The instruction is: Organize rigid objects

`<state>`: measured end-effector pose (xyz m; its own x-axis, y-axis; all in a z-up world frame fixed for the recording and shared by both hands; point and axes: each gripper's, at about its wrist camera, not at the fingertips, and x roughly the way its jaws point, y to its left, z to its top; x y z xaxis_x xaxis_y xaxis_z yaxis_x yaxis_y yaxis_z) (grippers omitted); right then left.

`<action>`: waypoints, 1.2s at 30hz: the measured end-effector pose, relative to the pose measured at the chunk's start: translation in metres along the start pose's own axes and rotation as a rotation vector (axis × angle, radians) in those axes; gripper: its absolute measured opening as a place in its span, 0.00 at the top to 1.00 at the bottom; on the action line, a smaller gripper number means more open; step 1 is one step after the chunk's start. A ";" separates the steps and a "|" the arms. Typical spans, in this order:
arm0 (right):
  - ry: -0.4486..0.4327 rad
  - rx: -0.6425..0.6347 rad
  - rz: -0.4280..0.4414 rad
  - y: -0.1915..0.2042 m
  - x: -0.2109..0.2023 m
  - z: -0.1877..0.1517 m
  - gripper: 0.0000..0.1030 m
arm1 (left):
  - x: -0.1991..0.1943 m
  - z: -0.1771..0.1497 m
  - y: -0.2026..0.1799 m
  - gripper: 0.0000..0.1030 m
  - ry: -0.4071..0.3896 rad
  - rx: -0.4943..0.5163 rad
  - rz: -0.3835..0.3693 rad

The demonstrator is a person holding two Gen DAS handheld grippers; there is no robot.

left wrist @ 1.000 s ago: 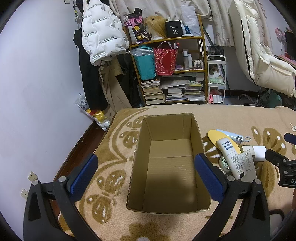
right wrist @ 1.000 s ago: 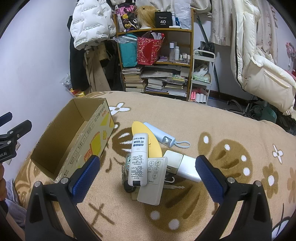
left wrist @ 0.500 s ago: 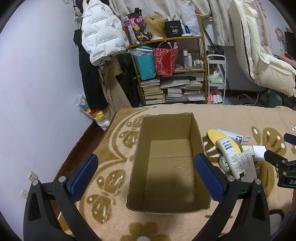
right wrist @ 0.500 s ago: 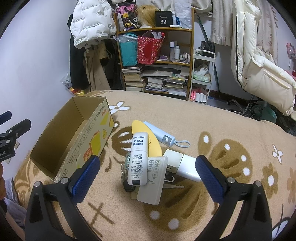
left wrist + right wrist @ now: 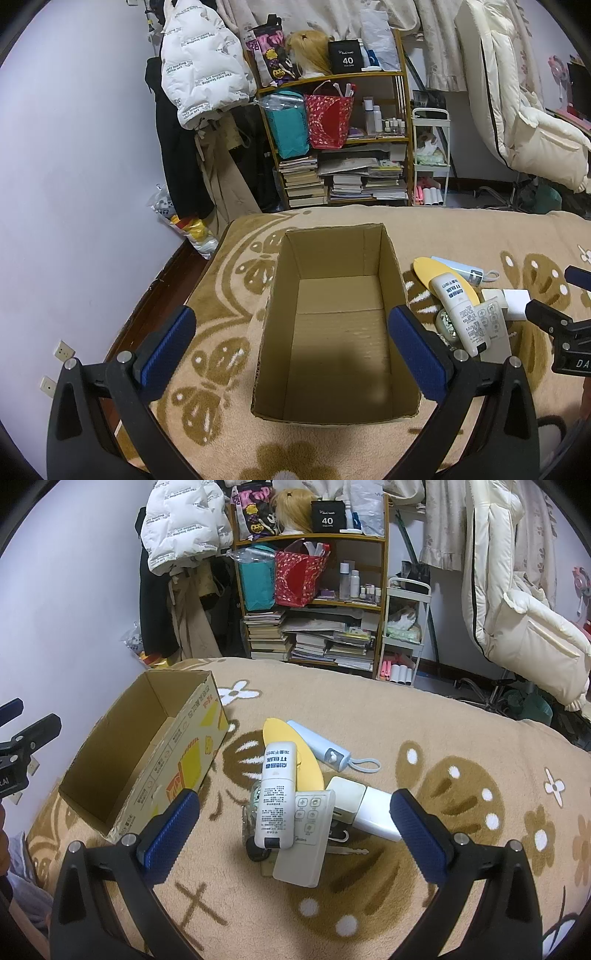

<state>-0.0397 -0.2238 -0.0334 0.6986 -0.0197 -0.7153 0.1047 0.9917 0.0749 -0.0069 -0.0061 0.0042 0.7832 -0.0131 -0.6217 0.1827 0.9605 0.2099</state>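
The open cardboard box point(image 5: 147, 753) stands empty on the bed. At its 3 o'clock, touching: white tube point(image 5: 276, 794), remote point(image 5: 304, 834), yellow insole point(image 5: 295, 757), blue case point(image 5: 319, 746).

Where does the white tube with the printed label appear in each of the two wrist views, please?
Left wrist: the white tube lies right of centre, beside the cardboard box, behind the right finger.
Right wrist: the same tube lies centre frame, atop the pile, overlapping the remote control.
Shared landmark: the yellow insole under the tube.
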 end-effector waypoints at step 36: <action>0.058 -0.098 0.037 0.022 0.052 0.023 0.00 | 0.085 0.004 0.034 0.00 0.254 -0.024 -0.041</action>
<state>0.0157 -0.2061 -0.0531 0.6585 0.0214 -0.7523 0.0078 0.9993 0.0352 0.0681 0.0243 -0.0384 0.6002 0.0155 -0.7997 0.1945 0.9670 0.1647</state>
